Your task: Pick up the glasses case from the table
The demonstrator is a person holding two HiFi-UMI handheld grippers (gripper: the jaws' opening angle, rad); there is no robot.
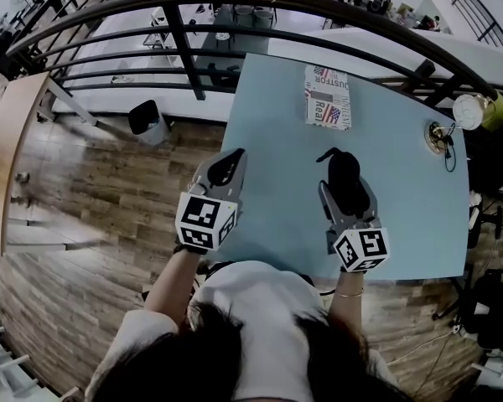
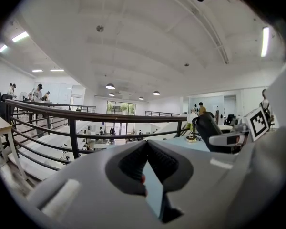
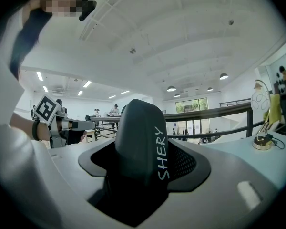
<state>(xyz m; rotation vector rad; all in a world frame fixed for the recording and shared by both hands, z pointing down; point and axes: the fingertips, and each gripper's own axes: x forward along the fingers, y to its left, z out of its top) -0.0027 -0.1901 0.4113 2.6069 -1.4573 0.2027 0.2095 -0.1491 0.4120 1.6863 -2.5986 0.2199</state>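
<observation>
**Glasses case (image 3: 138,137) clamped in my right claw (image 3: 143,151)**

Closest to the lens in the right gripper view, the dark case stands up between my two jaws. They press on its sides, and white lettering reading SHERY runs up the side towards the right jaw. Its rounded end sticks out well past the jaw tips.

From the head view, the right claw (image 1: 346,193) hangs over the near half of the pale blue table (image 1: 277,132), a little right of the middle. The case (image 1: 344,170) points away from me towards the far edge. I cannot tell from that view whether it clears the table top. In the left gripper view it (image 2: 206,128) shows above the table surface, tilted upward.

My left claw (image 1: 228,164) sits over the near left edge of the table, level with the right one and well apart from it. Its dark pads (image 2: 133,163) meet at the tips and leave only a thin wedge behind them, through which the blue table shows. Nothing is between them.

A printed box (image 1: 328,97) with a flag pattern lies flat near the far edge. A small round brass base (image 1: 438,136) sits by the far right corner, beside a white globe lamp (image 1: 468,111). A dark railing (image 1: 184,53) runs beyond the far edge, and a wooden floor (image 1: 101,199) lies to the left.
</observation>
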